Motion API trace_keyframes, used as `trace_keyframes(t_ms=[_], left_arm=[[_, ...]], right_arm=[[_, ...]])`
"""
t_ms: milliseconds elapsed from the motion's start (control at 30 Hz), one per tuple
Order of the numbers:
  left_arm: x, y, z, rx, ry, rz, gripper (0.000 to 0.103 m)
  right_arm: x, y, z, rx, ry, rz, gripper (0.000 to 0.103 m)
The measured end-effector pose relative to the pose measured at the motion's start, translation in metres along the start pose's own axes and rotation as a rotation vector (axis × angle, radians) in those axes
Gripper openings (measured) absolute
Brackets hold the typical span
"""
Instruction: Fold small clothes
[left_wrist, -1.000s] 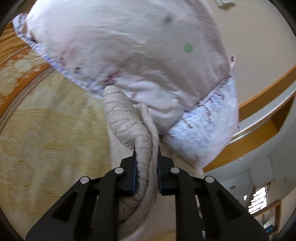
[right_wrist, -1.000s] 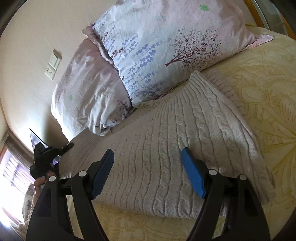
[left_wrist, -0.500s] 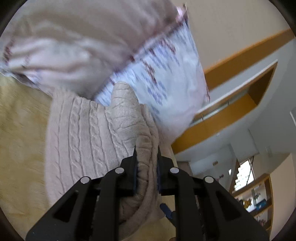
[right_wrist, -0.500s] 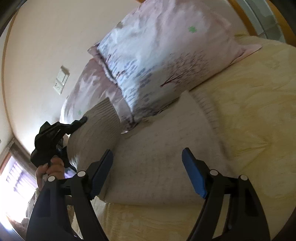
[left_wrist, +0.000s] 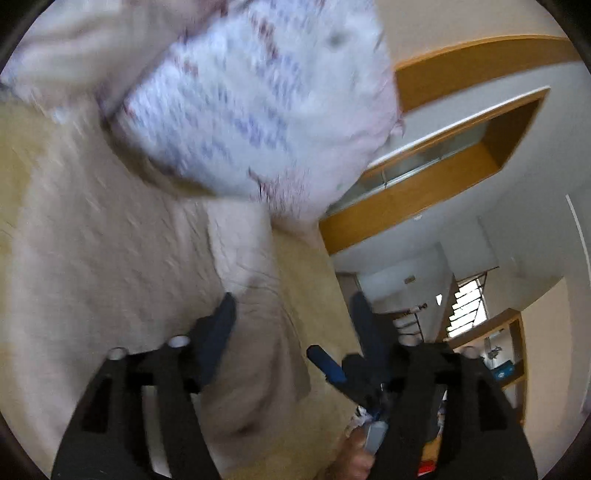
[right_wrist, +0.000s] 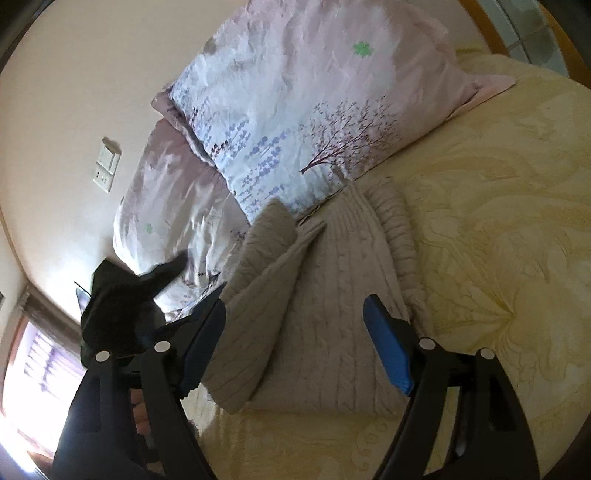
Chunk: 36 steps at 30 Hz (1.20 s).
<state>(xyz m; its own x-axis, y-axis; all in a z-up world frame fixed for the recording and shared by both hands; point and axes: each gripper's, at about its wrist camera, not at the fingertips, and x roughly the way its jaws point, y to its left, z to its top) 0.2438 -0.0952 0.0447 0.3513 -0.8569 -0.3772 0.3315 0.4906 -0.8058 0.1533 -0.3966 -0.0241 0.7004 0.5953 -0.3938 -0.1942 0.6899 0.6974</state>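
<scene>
Right wrist view: we are seeing the beige cable-knit sweater (right_wrist: 332, 295) lying below the floral pillow (right_wrist: 314, 122), one side folded in. Left gripper (left_wrist: 291, 321) is just opening, releasing it; right gripper (right_wrist: 295, 343) is hovering wide, empty.

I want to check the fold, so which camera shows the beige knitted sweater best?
The right wrist view: the knitted sweater lies sharp and nearly whole on the yellow bedspread, one side folded over. The left wrist view shows only a blurred part of it, partly behind the left gripper.
</scene>
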Motion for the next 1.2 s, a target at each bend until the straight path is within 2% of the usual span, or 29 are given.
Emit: trace_keyframes(t_ms=[67,133,200,300,400,500,533,567,600,800,833,867,900,967,1067,1200], left_arm=[[-0.031,0.007,0.003,0.017,-0.09,0.083,0.077],[-0.053,0.019,0.004,0.021,-0.161,0.2,0.078],[-0.066,0.031,0.002,0.014,-0.182,0.279,0.078],[-0.07,0.054,0.0,-0.023,-0.163,0.365,0.078],[-0.061,0.066,0.0,-0.045,-0.125,0.364,0.078],[-0.055,0.072,0.0,-0.045,-0.09,0.349,0.078],[-0.049,0.074,0.0,-0.049,-0.072,0.335,0.078],[-0.047,0.075,-0.004,-0.052,-0.053,0.321,0.078],[-0.046,0.078,-0.006,-0.058,-0.036,0.312,0.078],[-0.038,0.08,-0.01,-0.055,-0.004,0.288,0.079],[-0.038,0.08,-0.01,-0.055,-0.003,0.287,0.079],[-0.038,0.08,-0.009,-0.056,-0.003,0.285,0.079],[-0.038,0.081,-0.009,-0.059,-0.003,0.281,0.079],[-0.038,0.082,-0.008,-0.073,-0.005,0.275,0.079],[-0.042,0.084,-0.007,-0.087,-0.012,0.269,0.079],[-0.043,0.084,-0.008,-0.085,-0.01,0.268,0.08]], right_arm=[[0.008,-0.001,0.008,0.03,0.052,0.022,0.079],[0.019,-0.004,0.015,0.089,0.115,0.065,0.079],[0.029,-0.004,0.019,0.118,0.151,0.082,0.079],[0.048,-0.002,0.023,0.105,0.194,0.014,0.079],[0.064,-0.003,0.019,0.117,0.251,-0.012,0.077],[0.075,0.004,0.018,0.062,0.272,-0.056,0.071],[0.078,0.006,0.019,0.057,0.275,-0.048,0.063],[0.08,0.006,0.02,0.067,0.275,-0.039,0.048],[0.083,0.004,0.021,0.092,0.274,-0.027,0.042],[0.106,-0.006,0.032,0.166,0.25,-0.001,0.041],[0.108,-0.008,0.035,0.178,0.239,-0.003,0.036],[0.109,-0.007,0.037,0.169,0.223,-0.021,0.026],[0.108,-0.003,0.039,0.139,0.203,-0.039,0.022],[0.101,0.028,0.037,-0.064,0.14,-0.122,0.018],[0.089,0.079,0.018,-0.391,0.046,-0.225,0.017],[0.069,0.121,0.0,-0.682,-0.078,-0.327,0.016]])
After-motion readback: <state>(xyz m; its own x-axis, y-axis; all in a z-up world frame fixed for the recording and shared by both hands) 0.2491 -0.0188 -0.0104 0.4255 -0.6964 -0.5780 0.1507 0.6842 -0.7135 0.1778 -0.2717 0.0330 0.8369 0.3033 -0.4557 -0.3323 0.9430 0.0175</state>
